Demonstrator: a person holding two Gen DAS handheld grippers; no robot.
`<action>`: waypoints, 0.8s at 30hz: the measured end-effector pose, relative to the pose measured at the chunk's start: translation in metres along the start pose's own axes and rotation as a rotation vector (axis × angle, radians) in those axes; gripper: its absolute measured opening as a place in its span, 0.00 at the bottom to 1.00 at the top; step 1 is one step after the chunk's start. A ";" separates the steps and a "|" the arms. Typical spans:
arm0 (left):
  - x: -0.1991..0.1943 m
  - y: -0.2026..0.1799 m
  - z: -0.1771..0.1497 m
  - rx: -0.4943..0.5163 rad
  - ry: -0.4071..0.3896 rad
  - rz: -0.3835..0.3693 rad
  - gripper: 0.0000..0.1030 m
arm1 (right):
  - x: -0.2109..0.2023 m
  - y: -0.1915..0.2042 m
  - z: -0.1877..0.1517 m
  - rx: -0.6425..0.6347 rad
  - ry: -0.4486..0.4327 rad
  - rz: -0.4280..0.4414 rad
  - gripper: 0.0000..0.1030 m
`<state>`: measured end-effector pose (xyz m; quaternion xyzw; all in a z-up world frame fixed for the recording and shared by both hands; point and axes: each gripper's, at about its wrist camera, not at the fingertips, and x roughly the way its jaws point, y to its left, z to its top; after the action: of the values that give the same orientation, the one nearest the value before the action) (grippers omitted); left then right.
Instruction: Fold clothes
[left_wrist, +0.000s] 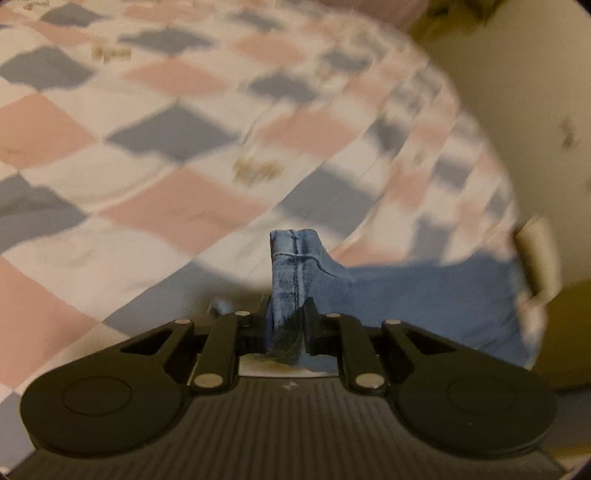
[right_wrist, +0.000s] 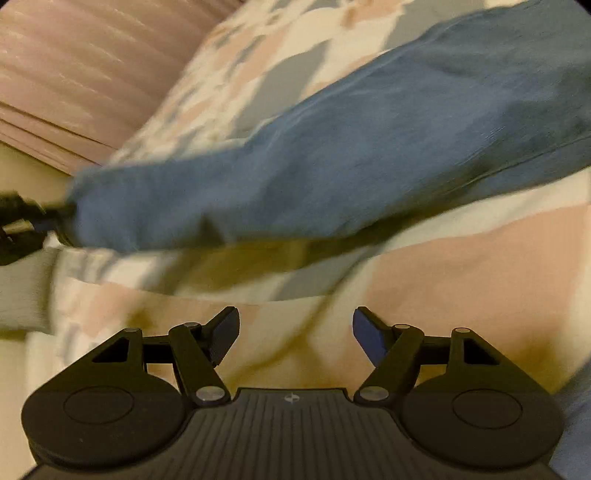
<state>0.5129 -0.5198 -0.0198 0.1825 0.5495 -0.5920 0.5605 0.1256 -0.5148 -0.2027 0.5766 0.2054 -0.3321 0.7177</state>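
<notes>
A blue denim garment (left_wrist: 424, 295) lies on a bed with a checked pink, grey and white cover (left_wrist: 147, 147). My left gripper (left_wrist: 288, 325) is shut on a seamed edge of the denim garment, which sticks up between its fingers. In the right wrist view the denim garment (right_wrist: 332, 155) stretches across the checked cover (right_wrist: 461, 266), lifted at its left end where the left gripper (right_wrist: 22, 225) holds it. My right gripper (right_wrist: 295, 332) is open and empty, just below the garment, over the cover.
A cream wall (left_wrist: 517, 92) rises at the right of the bed in the left wrist view. A pink ribbed headboard or curtain (right_wrist: 74, 74) stands behind the bed at upper left in the right wrist view. Both views are motion-blurred.
</notes>
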 end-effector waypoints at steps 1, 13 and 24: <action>-0.014 -0.008 0.009 -0.018 -0.016 -0.024 0.11 | 0.002 0.002 -0.002 0.025 -0.014 0.050 0.69; -0.070 -0.022 0.045 -0.210 -0.049 -0.084 0.00 | -0.011 0.065 0.031 -0.077 -0.376 0.384 0.84; 0.040 0.061 0.002 -0.245 0.074 0.172 0.06 | 0.001 0.096 -0.027 -0.238 0.058 0.226 0.69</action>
<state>0.5540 -0.5261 -0.0794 0.1807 0.6204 -0.4633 0.6065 0.1973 -0.4779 -0.1441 0.5162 0.1978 -0.2058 0.8075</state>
